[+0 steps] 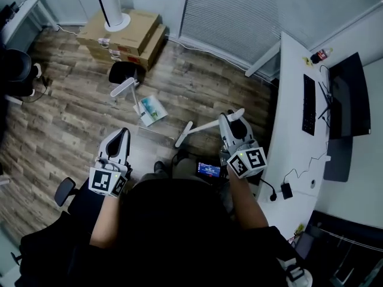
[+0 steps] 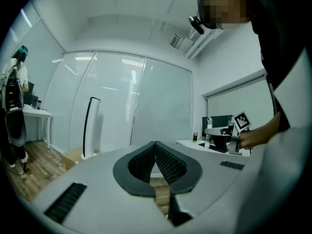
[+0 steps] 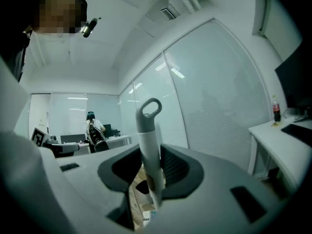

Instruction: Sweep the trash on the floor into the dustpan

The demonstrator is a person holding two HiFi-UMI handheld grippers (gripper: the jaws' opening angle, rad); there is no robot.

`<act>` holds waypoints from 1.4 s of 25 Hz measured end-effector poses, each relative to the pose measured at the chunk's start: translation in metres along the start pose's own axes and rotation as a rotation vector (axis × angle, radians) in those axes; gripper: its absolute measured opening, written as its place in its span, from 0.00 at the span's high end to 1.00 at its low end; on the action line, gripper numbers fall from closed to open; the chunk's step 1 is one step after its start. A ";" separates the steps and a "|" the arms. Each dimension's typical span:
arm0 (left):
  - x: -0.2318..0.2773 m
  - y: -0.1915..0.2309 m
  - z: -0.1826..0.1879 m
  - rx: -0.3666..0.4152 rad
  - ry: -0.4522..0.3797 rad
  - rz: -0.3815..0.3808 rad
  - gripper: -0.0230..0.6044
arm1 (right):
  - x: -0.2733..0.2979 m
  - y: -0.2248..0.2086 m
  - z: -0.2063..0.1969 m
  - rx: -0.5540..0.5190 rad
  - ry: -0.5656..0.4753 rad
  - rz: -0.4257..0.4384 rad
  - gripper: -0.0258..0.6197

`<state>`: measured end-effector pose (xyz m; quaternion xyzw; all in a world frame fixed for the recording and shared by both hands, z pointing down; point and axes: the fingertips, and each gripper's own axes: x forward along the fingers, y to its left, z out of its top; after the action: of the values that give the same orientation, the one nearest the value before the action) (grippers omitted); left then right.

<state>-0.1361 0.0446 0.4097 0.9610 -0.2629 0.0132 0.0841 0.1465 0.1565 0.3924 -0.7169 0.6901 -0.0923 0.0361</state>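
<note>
On the plank floor [image 1: 72, 118] ahead of my knees, a good deal is hard to read. My own head and shoulders blot out the lower middle of the head view. The broom handle [image 1: 197, 127] slants down toward my feet, and I cannot make out a brush head at its low end. The dustpan [image 1: 127, 73], black with a pale handle, sits toward the floor's far edge, just in front of the cardboard boxes [image 1: 122, 33]. The trash [image 1: 152, 109], a flat blue-green printed sheet, lies between the dustpan and me, near the pan's handle. Both grippers are held out forward and point level. The left gripper [image 1: 121, 137] has its dark ribbed fingers [image 2: 168, 162] pressed together with nothing between them. The right gripper [image 1: 234, 119] has its fingers clamped on the smooth pale broom handle, whose looped end stands up past them. A white table [image 1: 293, 100] curves along the floor's right edge.
</note>
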 end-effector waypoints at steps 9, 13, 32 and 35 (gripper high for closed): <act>-0.040 0.026 -0.011 -0.016 -0.002 0.095 0.97 | 0.004 0.041 -0.015 0.006 0.038 0.054 0.79; -0.038 0.023 -0.010 0.003 0.005 0.080 0.97 | 0.003 0.050 -0.007 0.004 0.020 0.096 0.79; 0.052 -0.033 0.007 -0.101 -0.018 -0.015 0.97 | -0.017 0.000 0.009 -0.069 -0.024 0.234 0.80; 0.058 -0.035 0.004 -0.098 -0.001 -0.016 0.97 | -0.016 -0.017 0.009 -0.059 -0.023 0.219 0.80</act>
<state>-0.0681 0.0445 0.4048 0.9578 -0.2555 -0.0011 0.1313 0.1644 0.1730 0.3853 -0.6388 0.7664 -0.0591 0.0326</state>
